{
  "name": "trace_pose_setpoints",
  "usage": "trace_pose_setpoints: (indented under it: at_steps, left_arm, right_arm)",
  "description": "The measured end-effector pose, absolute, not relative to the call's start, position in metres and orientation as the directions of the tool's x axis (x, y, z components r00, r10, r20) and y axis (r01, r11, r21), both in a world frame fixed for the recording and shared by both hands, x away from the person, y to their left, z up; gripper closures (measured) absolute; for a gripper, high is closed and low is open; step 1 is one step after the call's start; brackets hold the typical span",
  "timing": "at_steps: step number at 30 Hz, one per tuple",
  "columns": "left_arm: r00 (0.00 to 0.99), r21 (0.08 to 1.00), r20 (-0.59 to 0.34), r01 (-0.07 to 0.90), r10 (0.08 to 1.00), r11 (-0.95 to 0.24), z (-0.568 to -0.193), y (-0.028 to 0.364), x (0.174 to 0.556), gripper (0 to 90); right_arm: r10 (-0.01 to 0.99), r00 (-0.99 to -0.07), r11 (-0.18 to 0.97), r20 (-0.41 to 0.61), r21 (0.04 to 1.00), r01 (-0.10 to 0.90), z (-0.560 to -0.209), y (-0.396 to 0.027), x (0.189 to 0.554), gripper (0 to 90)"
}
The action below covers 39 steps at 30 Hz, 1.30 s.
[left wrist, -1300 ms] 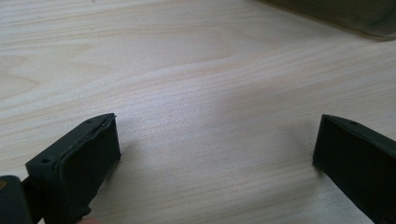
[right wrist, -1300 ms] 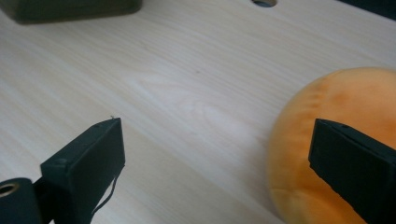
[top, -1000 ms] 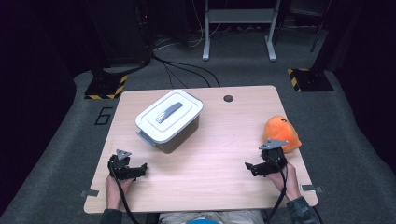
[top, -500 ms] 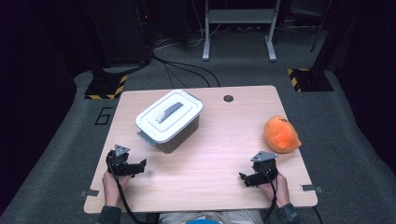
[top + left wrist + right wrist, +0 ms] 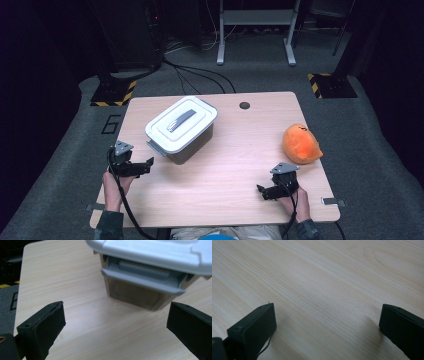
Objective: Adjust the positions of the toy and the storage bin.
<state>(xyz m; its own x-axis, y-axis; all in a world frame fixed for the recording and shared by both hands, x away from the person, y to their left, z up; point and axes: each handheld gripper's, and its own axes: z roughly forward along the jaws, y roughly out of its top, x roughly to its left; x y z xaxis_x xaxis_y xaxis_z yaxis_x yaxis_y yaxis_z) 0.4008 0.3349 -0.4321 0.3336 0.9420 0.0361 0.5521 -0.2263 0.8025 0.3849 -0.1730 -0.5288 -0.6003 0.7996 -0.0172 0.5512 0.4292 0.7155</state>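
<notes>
White-lidded box just beyond left hand-held gripper; both hand-held grippers wide, empty.

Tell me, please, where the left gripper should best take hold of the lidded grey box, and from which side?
Probably the grey latch flap on the end of the box that faces the left gripper. It juts out under the white lid, giving an edge for the open jaws, which already point at it. Come in level from that end.

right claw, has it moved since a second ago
Yes. The right claw has pulled back from the orange plush toy toward the person's edge of the table and slightly left. It is open over bare wood.
</notes>
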Motion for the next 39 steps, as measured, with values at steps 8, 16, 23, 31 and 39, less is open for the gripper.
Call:
trace_pose_setpoints:
  at_steps: [8, 16, 23, 31, 39]
  left_arm:
    - [0.361, 0.814, 0.068, 0.519, 0.930, -0.261, -0.408, 0.325, 0.414, 0.0]
    - [0.409, 0.813, 0.085, 0.499, 0.909, -0.301, -0.391, 0.307, 0.445, 0.0]
    - [0.443, 0.808, 0.081, 0.495, 0.893, -0.319, -0.382, 0.290, 0.467, 0.0]
    - [0.466, 0.793, 0.077, 0.507, 0.882, -0.337, -0.378, 0.278, 0.491, 0.0]
    - [0.473, 0.781, 0.083, 0.516, 0.877, -0.352, -0.379, 0.266, 0.511, 0.0]
  right_arm:
    - [0.796, -0.605, 0.430, -0.012, 0.714, 0.552, -0.529, -0.174, 0.386, 0.6]
    - [0.797, -0.604, 0.429, -0.013, 0.717, 0.550, -0.529, -0.174, 0.386, 1.2]
    - [0.793, -0.609, 0.430, -0.006, 0.715, 0.552, -0.529, -0.174, 0.386, 1.8]
    - [0.790, -0.613, 0.432, -0.007, 0.716, 0.549, -0.529, -0.174, 0.386, 2.5]
    - [0.791, -0.612, 0.432, -0.008, 0.716, 0.548, -0.529, -0.174, 0.386, 2.7]
